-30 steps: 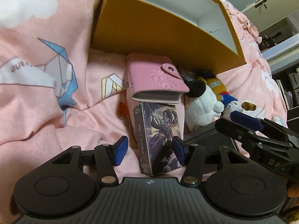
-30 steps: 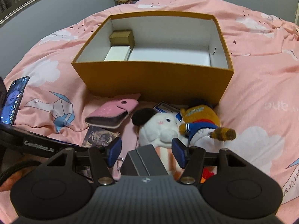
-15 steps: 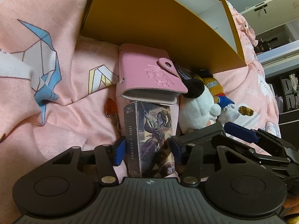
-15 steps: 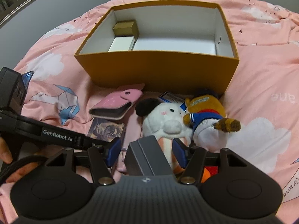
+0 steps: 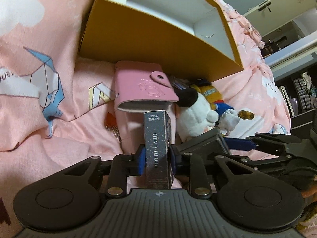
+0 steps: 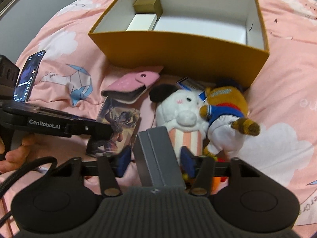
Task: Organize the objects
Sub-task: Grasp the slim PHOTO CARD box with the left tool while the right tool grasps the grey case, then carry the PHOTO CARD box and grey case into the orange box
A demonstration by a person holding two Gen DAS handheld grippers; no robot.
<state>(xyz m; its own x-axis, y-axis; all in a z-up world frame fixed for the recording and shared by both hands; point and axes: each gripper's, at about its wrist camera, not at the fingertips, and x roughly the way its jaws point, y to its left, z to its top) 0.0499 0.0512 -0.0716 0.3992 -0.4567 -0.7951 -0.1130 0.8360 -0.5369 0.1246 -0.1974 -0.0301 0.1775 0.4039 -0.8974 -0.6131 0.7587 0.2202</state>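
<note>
My left gripper (image 5: 156,156) is closing, and its blue pads press on both faces of the dark photo card box (image 5: 156,134), which stands on edge on the pink bedspread. In the right wrist view the same card box (image 6: 116,127) sits under the left gripper's arm. My right gripper (image 6: 156,160) is closing around a grey box (image 6: 156,146); a thin gap still shows beside its left pad (image 6: 123,159). The open orange box (image 6: 178,51) lies beyond both grippers.
A pink snap wallet (image 5: 142,87), a white plush (image 6: 182,111) and an orange-and-blue plush (image 6: 225,105) lie in front of the orange box. Inside it are a small gold box (image 6: 147,4) and a white box (image 6: 142,21). A phone (image 6: 27,77) stands at the left.
The left jaws closed onto the card box, which went from lying flat to standing on edge. The right jaws narrowed around the grey box, and the right view tipped further down.
</note>
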